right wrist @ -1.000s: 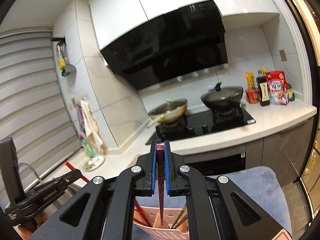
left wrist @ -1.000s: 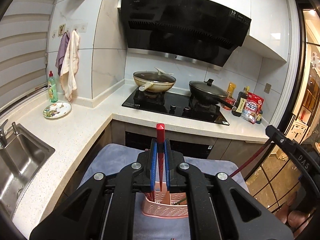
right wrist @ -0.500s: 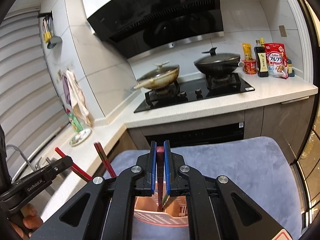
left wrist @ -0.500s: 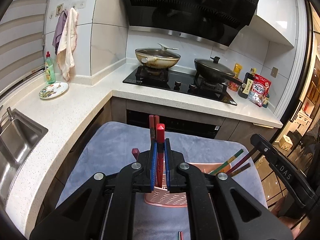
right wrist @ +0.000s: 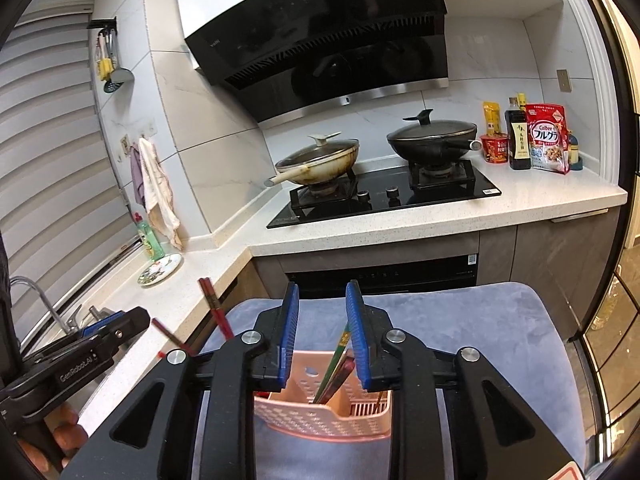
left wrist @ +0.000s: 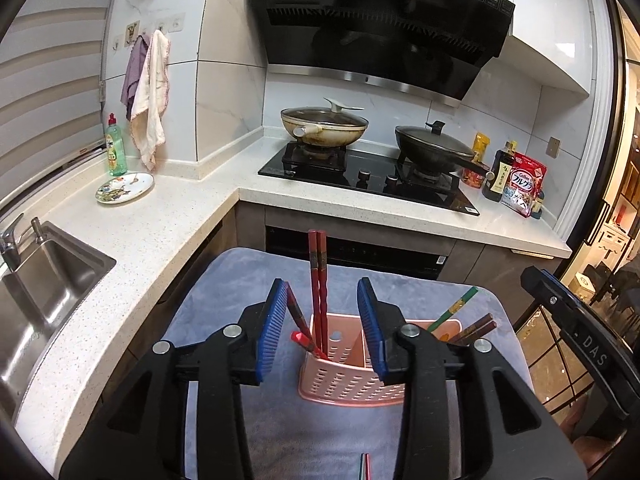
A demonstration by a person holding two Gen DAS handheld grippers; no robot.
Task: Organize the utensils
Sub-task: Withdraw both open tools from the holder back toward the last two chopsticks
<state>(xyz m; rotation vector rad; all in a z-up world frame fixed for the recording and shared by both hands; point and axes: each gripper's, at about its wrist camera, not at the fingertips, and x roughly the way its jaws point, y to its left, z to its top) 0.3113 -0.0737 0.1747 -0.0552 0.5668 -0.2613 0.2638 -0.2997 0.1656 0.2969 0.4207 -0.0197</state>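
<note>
Both grippers, left gripper and right gripper, are hovering spread and empty over the pink caddy on the grey mat, so the leaning red chopsticks risk snagging a pad and tipping the caddy.

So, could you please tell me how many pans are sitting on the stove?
2: a beige pan with a glass lid on the stove's left burner, and a black pan with a dark lid on the right burner.
</note>
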